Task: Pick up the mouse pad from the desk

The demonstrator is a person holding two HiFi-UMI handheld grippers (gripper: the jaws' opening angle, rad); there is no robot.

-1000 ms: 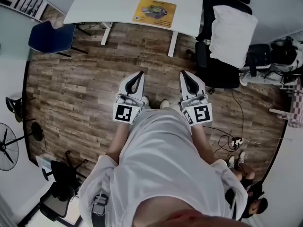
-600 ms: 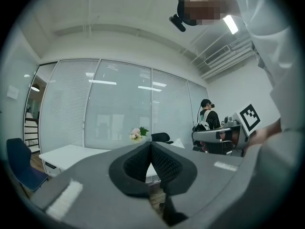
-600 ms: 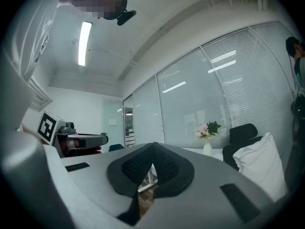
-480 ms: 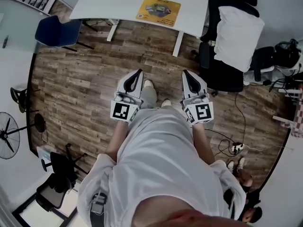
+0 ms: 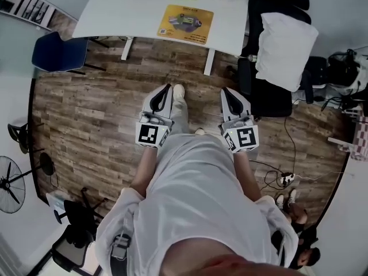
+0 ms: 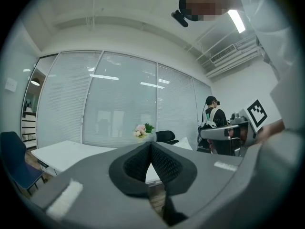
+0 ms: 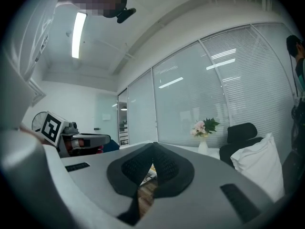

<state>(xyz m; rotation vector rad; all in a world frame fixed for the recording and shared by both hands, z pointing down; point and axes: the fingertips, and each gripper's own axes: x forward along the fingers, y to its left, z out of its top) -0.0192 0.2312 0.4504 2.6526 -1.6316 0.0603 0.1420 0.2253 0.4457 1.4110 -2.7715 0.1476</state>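
Left fingers: my left gripper [image 5: 167, 88] has its jaws pressed together with nothing between them. In the left gripper view the black ribbed pads [image 6: 138, 163] meet at the tip.
Right fingers: my right gripper [image 5: 225, 91] is closed too, and empty.
Pad position: the yellow-orange rectangular mouse pad [image 5: 185, 23] lies flat on the white desk [image 5: 126, 10], near its front edge. It is well ahead of both sets of fingertips, with wood floor between.
Bearing: it sits ahead of the gap between the two grippers, a little toward the left one.
Long axis: it runs across the line my fingers point along, slightly skewed.
Nearer hand: left, I judge, but only by a little.
Pad look: thin, with a printed picture in the middle and a small white mark at one corner. Nothing rests on it.
Next move: I must close the distance and open the jaws first.
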